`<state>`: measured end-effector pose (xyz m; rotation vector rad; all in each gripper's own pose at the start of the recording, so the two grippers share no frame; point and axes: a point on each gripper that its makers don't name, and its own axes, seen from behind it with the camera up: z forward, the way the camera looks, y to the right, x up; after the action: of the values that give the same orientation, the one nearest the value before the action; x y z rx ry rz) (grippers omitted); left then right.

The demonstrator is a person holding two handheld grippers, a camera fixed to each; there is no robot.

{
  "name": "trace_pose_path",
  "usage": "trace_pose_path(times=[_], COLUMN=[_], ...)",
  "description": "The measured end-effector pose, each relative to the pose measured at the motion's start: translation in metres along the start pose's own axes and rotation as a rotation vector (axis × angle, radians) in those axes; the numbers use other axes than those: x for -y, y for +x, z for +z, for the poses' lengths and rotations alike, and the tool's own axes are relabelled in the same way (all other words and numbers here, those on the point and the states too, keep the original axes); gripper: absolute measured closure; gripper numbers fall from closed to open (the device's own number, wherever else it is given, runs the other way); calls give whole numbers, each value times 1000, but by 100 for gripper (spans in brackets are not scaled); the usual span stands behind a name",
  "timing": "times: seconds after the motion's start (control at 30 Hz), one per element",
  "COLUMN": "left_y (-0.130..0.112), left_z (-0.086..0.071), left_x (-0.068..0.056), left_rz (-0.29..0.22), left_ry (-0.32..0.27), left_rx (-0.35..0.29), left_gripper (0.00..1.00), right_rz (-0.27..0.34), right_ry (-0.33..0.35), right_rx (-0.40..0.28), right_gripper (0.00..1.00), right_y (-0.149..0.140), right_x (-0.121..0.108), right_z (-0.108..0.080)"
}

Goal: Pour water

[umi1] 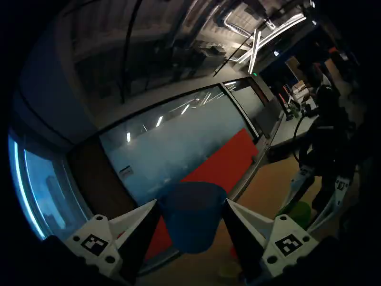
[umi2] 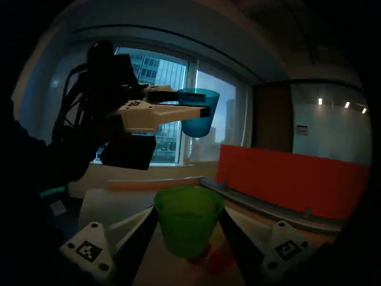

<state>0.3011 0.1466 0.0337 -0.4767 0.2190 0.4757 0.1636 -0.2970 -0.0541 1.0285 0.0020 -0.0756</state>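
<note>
A blue translucent cup sits upright between my left gripper's fingers, which are shut on its sides. In the right gripper view that same blue cup hangs high in the air, held by the left gripper, above and behind the green cup. My right gripper is shut on a green translucent cup, held upright and lower down. From the left gripper view the green cup appears low at the right, between the right gripper's white fingers. I cannot tell whether either cup holds water.
A red panel and a rail run along the wooden table's far side, with windows behind. Small red and orange items lie under the green cup. A pale cup stands low on the table.
</note>
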Motion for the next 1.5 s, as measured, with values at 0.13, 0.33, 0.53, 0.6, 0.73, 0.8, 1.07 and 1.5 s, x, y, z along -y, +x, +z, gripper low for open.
trace_pose_path(times=[0.13,0.33,0.53,0.6,0.73,0.8,1.07,1.5], left_y=[-6,-7,-9,-11,-17,-19,-30,-69], left_z=[1,3,6,7,5,4,0,-14], left_x=[7,12,14,16,16,15,13,-2], left_rz=[-140,-330,-452,-461,-447,-439,-447,-464], left_ry=[-5,-23,-38,-37,-31,-30,-33,-33], left_rx=[15,14,6,8,19,24,35,67], left_gripper=[15,15,15,15,15,15,15,15], right_rz=[2,9,19,21,23,25,29,28], right_ry=[-3,-11,-16,-19,-23,-25,-40,-94], right_rx=[-3,-8,-16,-16,-12,-10,-6,11], right_gripper=[11,11,11,11,11,11,11,10], right_y=[0,3,7,7,6,6,8,9], right_x=[-1,-5,-7,-8,-9,-9,-13,-32], right_z=[-2,-4,-4,-4,-3,-4,-9,-35])
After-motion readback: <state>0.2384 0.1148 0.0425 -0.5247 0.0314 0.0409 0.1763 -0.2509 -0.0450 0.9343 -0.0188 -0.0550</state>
